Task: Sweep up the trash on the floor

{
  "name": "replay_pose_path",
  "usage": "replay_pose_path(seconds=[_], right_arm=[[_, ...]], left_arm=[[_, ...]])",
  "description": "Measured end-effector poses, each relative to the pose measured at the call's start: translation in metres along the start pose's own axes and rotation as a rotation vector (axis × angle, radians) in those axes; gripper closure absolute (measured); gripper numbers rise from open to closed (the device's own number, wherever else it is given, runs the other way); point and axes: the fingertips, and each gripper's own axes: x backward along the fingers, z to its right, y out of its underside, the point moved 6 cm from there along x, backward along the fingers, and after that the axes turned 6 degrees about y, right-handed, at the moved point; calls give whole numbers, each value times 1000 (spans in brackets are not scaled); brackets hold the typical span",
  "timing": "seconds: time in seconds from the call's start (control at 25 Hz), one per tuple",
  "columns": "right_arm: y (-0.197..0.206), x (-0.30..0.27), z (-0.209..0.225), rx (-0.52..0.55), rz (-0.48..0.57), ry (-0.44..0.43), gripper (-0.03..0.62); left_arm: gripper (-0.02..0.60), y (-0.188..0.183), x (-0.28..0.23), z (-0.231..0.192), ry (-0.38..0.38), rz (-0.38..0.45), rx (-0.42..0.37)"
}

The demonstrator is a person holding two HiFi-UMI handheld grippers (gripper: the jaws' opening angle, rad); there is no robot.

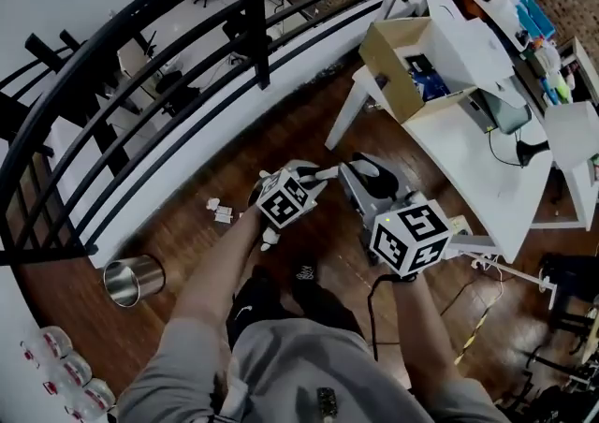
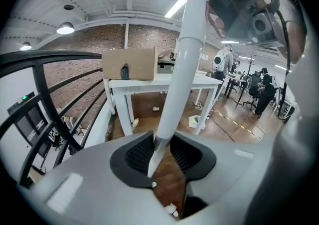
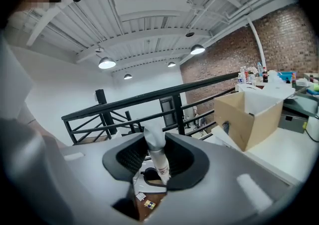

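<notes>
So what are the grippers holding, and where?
Left gripper grips a white pole on its shaft. Right gripper grips a short white handle, seemingly a dustpan's.

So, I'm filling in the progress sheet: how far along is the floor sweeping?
Done: nothing shows as swept; white scraps lie loose on the wooden floor beside the railing. In hand: the left gripper is shut on a long white pole, probably the broom, and the right gripper on a shorter white handle. Left: gathering those scraps and binning them.
</notes>
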Motion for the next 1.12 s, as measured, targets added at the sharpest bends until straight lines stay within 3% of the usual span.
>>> replay_pose_path(seconds=[0.2, 0.4, 0.6, 1.12], right_arm=[[39, 3, 21, -50, -37, 73, 488], [67, -4, 22, -137, -39, 139, 487], [78, -19, -10, -178, -37, 131, 486], [80, -76, -124, -151, -6, 87, 484]], left_arm=[[471, 16, -46, 12, 87, -32, -17], [471, 42, -59, 13, 149, -43, -54], [471, 74, -31, 6, 153, -64, -49], [474, 147, 66, -29, 129, -89, -75]])
